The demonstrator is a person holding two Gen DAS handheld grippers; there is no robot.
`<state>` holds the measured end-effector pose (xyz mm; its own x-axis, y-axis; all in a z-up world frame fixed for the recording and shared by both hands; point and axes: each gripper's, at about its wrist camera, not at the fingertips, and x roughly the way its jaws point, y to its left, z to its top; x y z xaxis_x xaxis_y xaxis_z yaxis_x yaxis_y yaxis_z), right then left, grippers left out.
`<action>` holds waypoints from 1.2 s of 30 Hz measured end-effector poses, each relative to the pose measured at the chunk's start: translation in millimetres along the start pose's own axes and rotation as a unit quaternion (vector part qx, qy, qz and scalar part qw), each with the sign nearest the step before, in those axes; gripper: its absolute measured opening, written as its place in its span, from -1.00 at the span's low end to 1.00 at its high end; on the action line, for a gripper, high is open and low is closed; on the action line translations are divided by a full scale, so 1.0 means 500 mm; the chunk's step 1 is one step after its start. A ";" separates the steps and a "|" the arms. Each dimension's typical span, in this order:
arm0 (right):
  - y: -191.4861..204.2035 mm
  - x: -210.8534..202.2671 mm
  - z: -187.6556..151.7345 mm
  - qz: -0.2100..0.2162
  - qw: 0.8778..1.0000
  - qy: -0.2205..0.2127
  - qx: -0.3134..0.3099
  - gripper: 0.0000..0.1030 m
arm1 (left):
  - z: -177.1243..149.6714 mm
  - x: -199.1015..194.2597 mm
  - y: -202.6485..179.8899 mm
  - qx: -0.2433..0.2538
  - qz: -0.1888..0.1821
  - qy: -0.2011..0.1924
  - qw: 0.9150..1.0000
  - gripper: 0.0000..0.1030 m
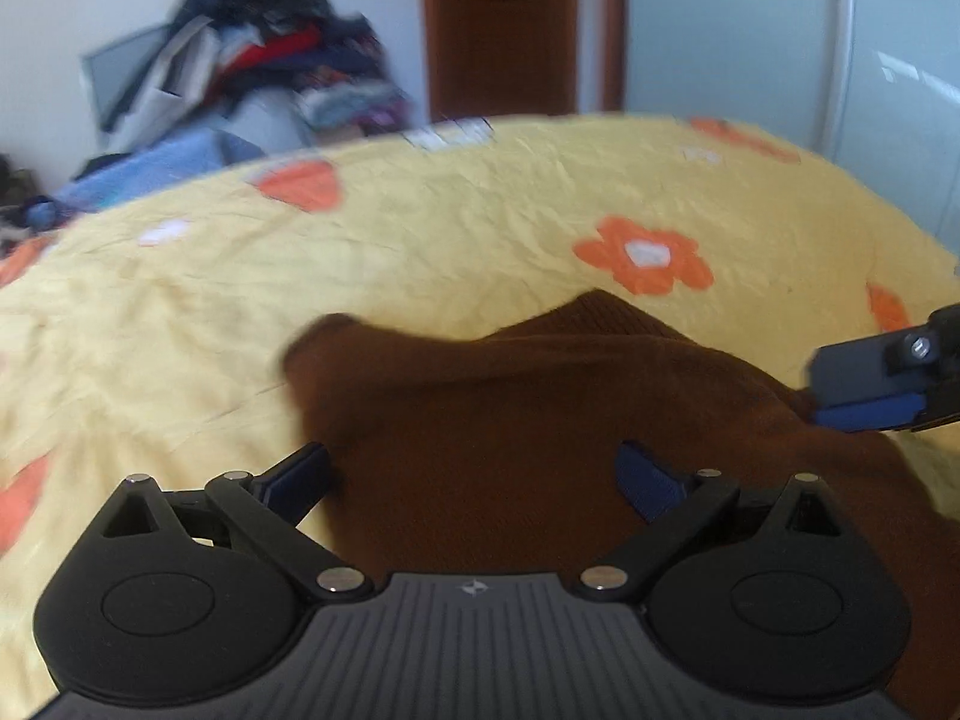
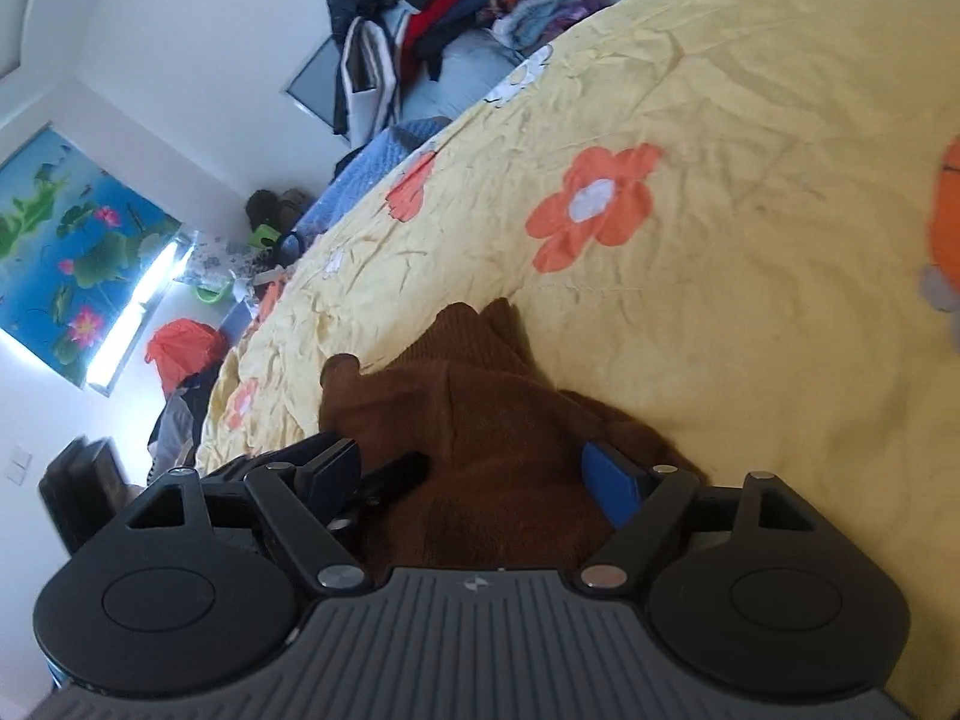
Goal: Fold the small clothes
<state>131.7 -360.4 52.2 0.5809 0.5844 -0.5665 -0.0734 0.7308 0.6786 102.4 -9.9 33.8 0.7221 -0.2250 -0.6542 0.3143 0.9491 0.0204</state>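
A brown garment [image 1: 540, 420] lies bunched on a bed [image 1: 420, 228] covered in a yellow sheet with orange flowers. The left tool [image 1: 474, 474] has its fingers spread wide, the garment lying between them. The right tool [image 2: 474, 474] is likewise spread, straddling the garment's other side. Beyond the bed, a clothes pile [image 2: 456, 0] sits against a white wall.
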 end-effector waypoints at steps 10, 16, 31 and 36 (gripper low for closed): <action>-0.042 -0.103 -0.142 0.032 0.997 0.069 0.002 0.29 | -0.172 -0.151 0.077 -0.234 -0.158 0.046 0.958 0.96; -0.003 -0.084 -0.163 0.021 0.995 0.083 -0.053 -0.42 | -0.158 -0.141 0.076 -0.192 -0.130 0.062 0.971 -0.21; 0.066 -0.148 -0.157 0.070 0.995 0.014 -0.070 0.39 | -0.249 -0.251 -0.059 0.019 0.032 -0.019 0.999 0.27; 0.088 -0.082 -0.155 0.053 0.994 0.042 -0.086 0.46 | -0.241 -0.231 -0.051 -0.014 0.052 -0.021 0.998 -0.05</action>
<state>41.9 -324.8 69.1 0.4934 0.6834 -0.5381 -0.2718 0.7088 0.6510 -63.4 18.4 17.9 0.7760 -0.1329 -0.6166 0.2191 0.9735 0.0659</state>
